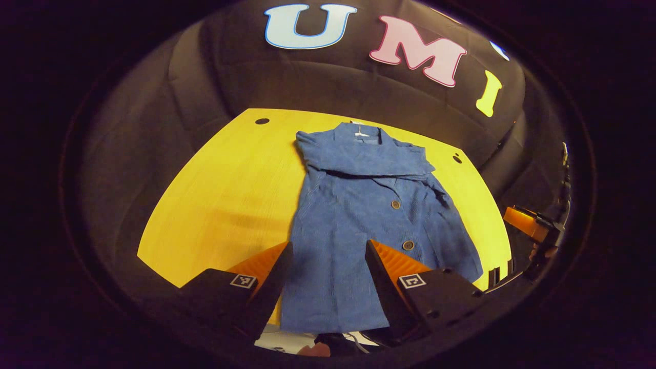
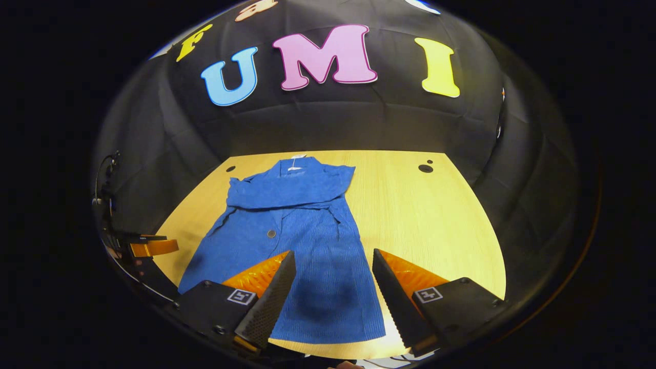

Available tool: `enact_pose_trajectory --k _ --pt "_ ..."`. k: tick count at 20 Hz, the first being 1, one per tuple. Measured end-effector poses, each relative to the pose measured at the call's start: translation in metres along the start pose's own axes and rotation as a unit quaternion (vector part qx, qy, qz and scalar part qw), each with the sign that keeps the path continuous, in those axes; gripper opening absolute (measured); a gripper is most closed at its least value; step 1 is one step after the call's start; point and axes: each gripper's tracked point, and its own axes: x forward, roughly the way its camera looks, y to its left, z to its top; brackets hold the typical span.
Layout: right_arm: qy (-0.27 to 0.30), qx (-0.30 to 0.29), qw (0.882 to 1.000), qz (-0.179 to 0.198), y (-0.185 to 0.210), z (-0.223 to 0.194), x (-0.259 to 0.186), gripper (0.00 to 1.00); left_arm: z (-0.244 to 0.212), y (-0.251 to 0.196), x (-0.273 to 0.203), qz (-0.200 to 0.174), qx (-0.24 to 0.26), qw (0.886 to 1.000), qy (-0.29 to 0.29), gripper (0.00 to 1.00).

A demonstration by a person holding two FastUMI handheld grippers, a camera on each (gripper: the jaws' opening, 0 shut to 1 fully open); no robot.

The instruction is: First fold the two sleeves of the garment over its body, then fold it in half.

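Blue shirt [image 1: 359, 225] flat on the table [image 1: 230, 195], sleeves folded in.
Near hem between both wide-open grippers, left [image 1: 328, 277] and right [image 2: 333, 287], untouched.

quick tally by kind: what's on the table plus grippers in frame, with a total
Blue ribbed button-front garment, sleeves folded across its chest: 1
Round brown buttons showing on it: 2
Yellow wooden table: 1
Dark round holes in the tabletop: 3
Two-finger grippers, left gripper and right gripper, both open above the hem: 2
Total: 9

Bare table [image 2: 425, 215] right of garment [image 2: 302, 241] — free passage.
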Motion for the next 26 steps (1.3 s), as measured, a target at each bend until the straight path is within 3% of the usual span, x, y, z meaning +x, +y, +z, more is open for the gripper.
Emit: enact_pose_trajectory --k 6,14,26 --pt "0.067 0.005 0.998 -0.023 -0.011 -0.042 0.008 0.96 -0.056 0.018 0.012 0.018 -0.039 0.997 0.07 0.83" --pt "0.179 0.013 0.983 -0.048 -0.036 -0.121 0.01 0.97 -0.106 0.023 0.025 0.025 -0.085 0.985 0.149 0.84" --pt "0.272 0.013 0.959 -0.077 -0.061 -0.168 0.018 0.97 -0.12 0.013 0.041 0.037 -0.059 0.978 0.195 0.84"
